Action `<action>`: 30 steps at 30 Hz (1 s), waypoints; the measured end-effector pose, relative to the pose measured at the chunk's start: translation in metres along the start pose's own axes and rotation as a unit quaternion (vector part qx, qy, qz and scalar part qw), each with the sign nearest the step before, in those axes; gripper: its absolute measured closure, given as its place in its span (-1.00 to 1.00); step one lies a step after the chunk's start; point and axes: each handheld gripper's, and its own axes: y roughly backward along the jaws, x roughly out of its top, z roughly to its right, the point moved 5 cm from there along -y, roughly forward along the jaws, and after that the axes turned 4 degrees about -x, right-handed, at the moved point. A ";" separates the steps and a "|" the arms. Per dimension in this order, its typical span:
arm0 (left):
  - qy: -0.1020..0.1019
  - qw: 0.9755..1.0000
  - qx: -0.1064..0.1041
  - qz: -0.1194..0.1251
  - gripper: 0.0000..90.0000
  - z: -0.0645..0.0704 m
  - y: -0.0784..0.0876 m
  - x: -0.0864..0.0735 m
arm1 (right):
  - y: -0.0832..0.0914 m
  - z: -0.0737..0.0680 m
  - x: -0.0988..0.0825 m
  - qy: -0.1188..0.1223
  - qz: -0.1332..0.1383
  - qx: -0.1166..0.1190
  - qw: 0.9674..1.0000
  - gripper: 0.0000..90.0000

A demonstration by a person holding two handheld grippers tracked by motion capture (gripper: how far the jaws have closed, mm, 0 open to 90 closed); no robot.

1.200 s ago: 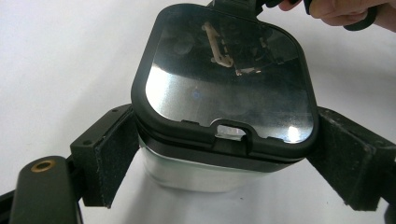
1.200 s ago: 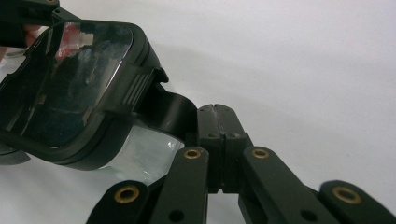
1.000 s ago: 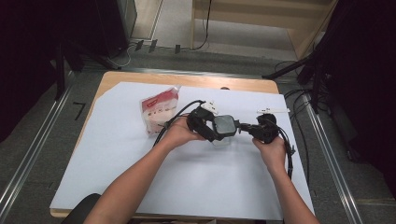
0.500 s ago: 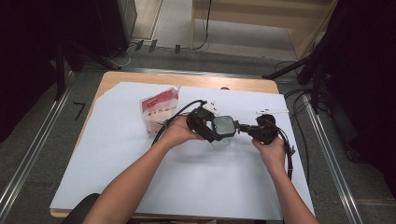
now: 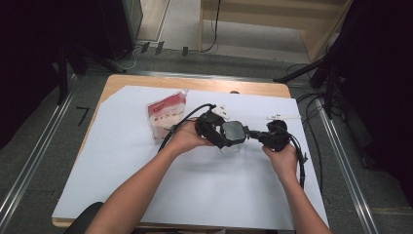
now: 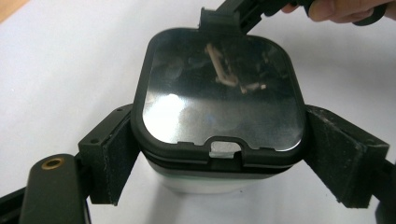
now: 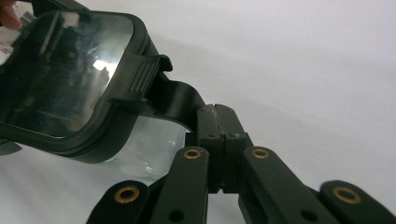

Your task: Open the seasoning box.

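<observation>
Centrally, above the white sheet [image 5: 122, 161]: clear container [image 5: 233, 145] with black-rimmed lid [image 6: 219, 93]; left gripper [image 6: 219, 154] clamped its sides; right gripper [image 7: 217, 126] pinched the lid's latch tab [image 7: 175, 100], jaws fully closed; red-printed pouch [image 5: 165, 114] lay nearby.

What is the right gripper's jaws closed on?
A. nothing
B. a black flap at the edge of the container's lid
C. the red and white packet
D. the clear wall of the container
B: in the right gripper view, the right gripper has its jaws pressed together on the black flap sticking out from the lid of the container.
</observation>
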 end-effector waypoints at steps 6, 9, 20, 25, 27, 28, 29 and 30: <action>-0.010 1.000 0.002 -0.006 -0.61 0.001 0.004 0.007 | 0.000 0.000 -0.001 -0.001 0.000 0.002 1.000 1.00; -0.010 1.000 0.002 -0.007 -0.61 0.002 0.005 0.011 | 0.000 0.000 -0.001 -0.001 -0.001 0.002 1.000 1.00; 0.006 1.000 -0.010 0.009 -0.57 0.004 0.012 0.026 | -0.001 -0.001 -0.002 -0.001 -0.003 0.007 1.000 1.00; 0.011 0.998 -0.055 0.036 -0.08 0.008 0.015 0.032 | 0.001 -0.002 -0.002 0.000 -0.002 0.009 1.000 1.00; 0.007 0.998 -0.044 0.036 -0.10 0.008 0.015 0.035 | 0.000 -0.003 -0.001 -0.001 0.000 0.013 1.000 1.00; 0.008 0.998 -0.046 0.033 -0.11 0.007 0.015 0.036 | 0.001 -0.003 -0.001 0.000 0.000 0.012 1.000 1.00; 0.007 0.998 -0.045 0.031 -0.11 0.007 0.015 0.037 | 0.001 -0.003 -0.001 0.000 -0.001 0.011 1.000 1.00; 0.005 0.999 -0.047 0.027 -0.11 0.007 0.016 0.037 | 0.001 -0.003 -0.002 0.000 -0.001 0.012 1.000 1.00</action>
